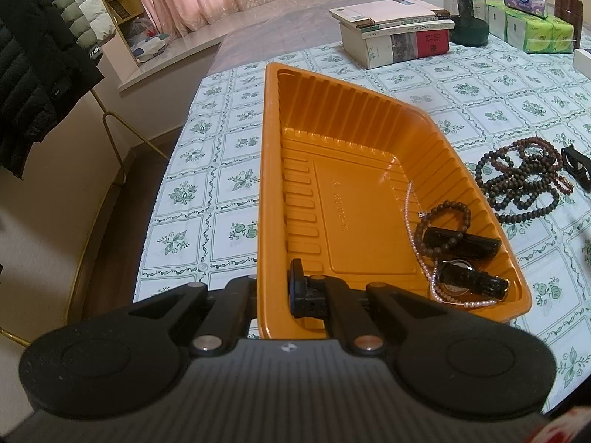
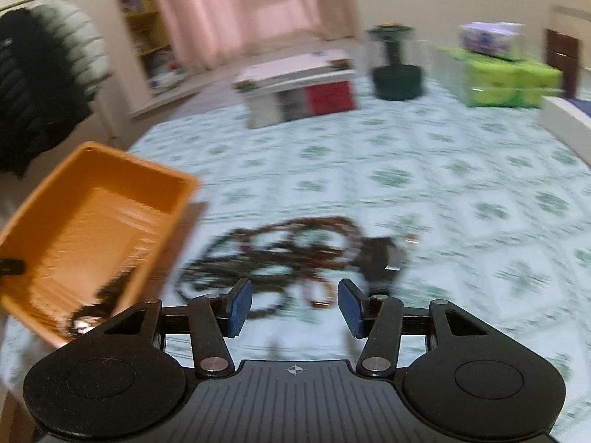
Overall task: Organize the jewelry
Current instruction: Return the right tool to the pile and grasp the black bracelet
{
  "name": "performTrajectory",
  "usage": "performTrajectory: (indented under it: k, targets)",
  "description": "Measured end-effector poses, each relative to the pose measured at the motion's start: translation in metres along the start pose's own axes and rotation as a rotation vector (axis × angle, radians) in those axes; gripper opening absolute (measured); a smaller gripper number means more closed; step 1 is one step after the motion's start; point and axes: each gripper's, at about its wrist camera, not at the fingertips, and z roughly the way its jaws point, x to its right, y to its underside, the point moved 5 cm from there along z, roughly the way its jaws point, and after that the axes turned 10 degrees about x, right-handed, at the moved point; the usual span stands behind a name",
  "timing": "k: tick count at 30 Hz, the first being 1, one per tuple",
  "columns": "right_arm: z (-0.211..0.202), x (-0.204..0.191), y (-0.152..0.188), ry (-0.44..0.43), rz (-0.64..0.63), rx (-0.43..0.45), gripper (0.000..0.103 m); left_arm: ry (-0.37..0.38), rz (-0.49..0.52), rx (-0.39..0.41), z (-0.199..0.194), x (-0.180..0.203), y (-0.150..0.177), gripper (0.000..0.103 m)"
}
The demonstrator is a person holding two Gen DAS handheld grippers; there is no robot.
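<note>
My left gripper (image 1: pixel 271 291) is shut on the near wall of an orange plastic tray (image 1: pixel 273 170), one finger inside and one outside. In the tray's near right corner lie a dark bead bracelet (image 1: pixel 443 217), a pink pearl strand (image 1: pixel 417 247), a black case (image 1: pixel 461 243) and a black watch (image 1: pixel 465 278). A heap of dark bead necklaces (image 1: pixel 524 177) lies on the cloth right of the tray; it also shows, blurred, in the right wrist view (image 2: pixel 280 254). My right gripper (image 2: pixel 295 306) is open and empty, just above that heap. The tray (image 2: pixel 40 192) stands to its left.
A floral tablecloth (image 1: pixel 480 85) covers the table. At the back stand a stack of books (image 1: pixel 395 33), a dark green jar (image 1: pixel 467 11) and tissue packs (image 1: pixel 532 18). A black object (image 2: pixel 384 258) lies beside the necklaces. The table's left edge (image 1: pixel 177 147) drops to the floor; jackets (image 1: pixel 33 55) hang there.
</note>
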Motion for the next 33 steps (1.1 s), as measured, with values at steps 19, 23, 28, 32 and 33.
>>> performTrajectory:
  k: [19,23,28,32,33]
  targets:
    - [0.035,0.029,0.006,0.093,-0.129,-0.043,0.039,-0.009,0.013,-0.007,0.000,0.000,-0.001,0.002]
    - [0.043,0.029,0.005,0.094,-0.145,-0.053,0.032,-0.008,0.012,-0.008,0.001,0.000,-0.001,0.002]
    - [0.051,0.031,0.004,0.111,-0.180,-0.068,0.022,-0.008,0.012,-0.008,0.001,0.000,-0.002,0.002]
    - [0.044,0.030,0.003,0.124,-0.190,-0.062,0.021,-0.008,0.012,-0.008,0.001,0.000,-0.002,0.002]
    - [0.040,0.030,0.002,0.124,-0.189,-0.058,0.021,-0.008,0.012,-0.008,0.001,0.000,-0.002,0.002]
